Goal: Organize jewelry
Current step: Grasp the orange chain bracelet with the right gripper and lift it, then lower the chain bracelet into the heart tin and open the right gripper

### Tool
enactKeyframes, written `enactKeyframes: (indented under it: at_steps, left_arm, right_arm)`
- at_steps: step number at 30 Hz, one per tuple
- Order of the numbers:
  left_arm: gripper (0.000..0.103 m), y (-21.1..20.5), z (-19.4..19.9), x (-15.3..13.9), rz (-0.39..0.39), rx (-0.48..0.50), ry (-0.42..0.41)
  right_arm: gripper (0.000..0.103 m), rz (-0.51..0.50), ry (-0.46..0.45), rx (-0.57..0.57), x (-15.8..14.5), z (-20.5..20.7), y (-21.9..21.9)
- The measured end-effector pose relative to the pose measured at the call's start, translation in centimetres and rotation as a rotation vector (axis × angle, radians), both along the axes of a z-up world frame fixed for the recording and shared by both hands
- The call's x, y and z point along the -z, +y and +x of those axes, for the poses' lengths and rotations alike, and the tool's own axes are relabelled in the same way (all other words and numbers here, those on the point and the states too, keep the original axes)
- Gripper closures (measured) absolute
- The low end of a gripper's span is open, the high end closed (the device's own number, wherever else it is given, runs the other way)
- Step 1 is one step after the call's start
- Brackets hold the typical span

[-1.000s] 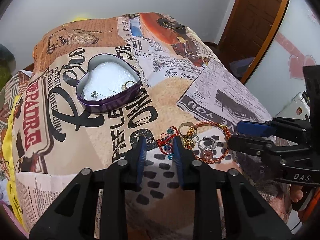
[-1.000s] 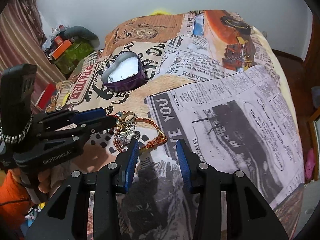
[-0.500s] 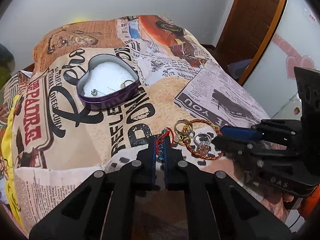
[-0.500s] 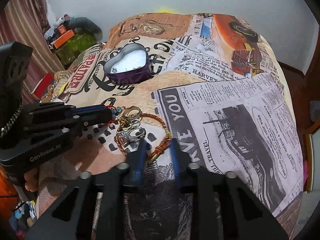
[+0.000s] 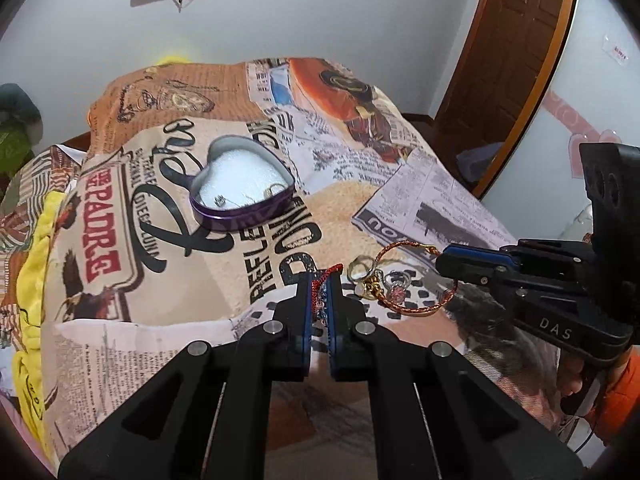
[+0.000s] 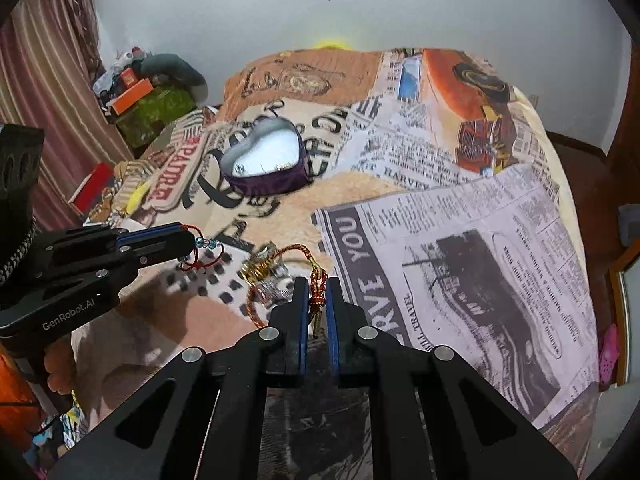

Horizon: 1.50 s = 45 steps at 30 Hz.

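Bed (image 5: 168, 280) under newspaper-print blanket, heart-shaped tin (image 5: 242, 184) far, left gripper (image 5: 319, 286) pinching red string bracelet (image 6: 200, 256), right gripper (image 6: 317, 294) pinching orange cord bracelet (image 5: 404, 312), white wall, wooden door (image 5: 508, 40) right.

A white wall (image 6: 440, 4) behind a bed under a newspaper-print blanket (image 6: 460, 248), wooden door (image 5: 508, 52) at right.

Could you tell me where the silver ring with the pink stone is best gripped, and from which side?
Grip the silver ring across its thin band, coming from above. It seems to lie flat on the blanket inside the braided bracelet's loop, close beside the gold rings.
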<state>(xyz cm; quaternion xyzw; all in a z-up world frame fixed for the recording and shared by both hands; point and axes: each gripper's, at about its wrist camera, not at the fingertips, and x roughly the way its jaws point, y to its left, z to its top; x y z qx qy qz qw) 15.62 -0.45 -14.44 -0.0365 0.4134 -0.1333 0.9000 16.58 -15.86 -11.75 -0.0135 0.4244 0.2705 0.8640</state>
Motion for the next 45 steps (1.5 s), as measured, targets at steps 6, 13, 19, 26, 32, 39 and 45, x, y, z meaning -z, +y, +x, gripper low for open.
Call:
enactKeyframes:
  at_steps: [6,13,19,26,32,39,45]
  left_arm:
    - [0.098,0.6,-1.0,-1.3,-0.010,-0.014,-0.031]
    - [0.098,1.6,-2.0,-2.9,-0.016,-0.037,-0.074]
    - [0.098,2.9,-2.3,-4.1,-0.022,-0.062,-0.108]
    - [0.098,4.3,-1.5,-5.3,-0.002,-0.090,-0.152]
    - [0.098,5.7,-0.2,-5.9,0.007,-0.113,-0.178]
    - [0.098,6.5,1.6,-5.7,0.004,-0.122,-0.182]
    - [0.098,6.7,3.4,-5.3,0.001,-0.121,-0.179]
  right_arm:
    - [0.096,0.001,-0.050,0.001,-1.6,-0.8,0.3]
    - [0.095,0.009,-0.091,0.010,-3.2,-1.1,0.6]
    - [0.096,0.029,-0.125,0.016,-4.6,-0.7,1.1]
    - [0.096,0.048,-0.151,0.021,-5.6,0.5,2.1]
    - [0.095,0.059,-0.155,0.017,-5.9,2.0,3.3]
    - [0.096,0.045,-0.163,0.001,-5.9,3.9,4.9]
    - [0.096,0.025,-0.169,-0.016,-5.7,5.5,6.2]
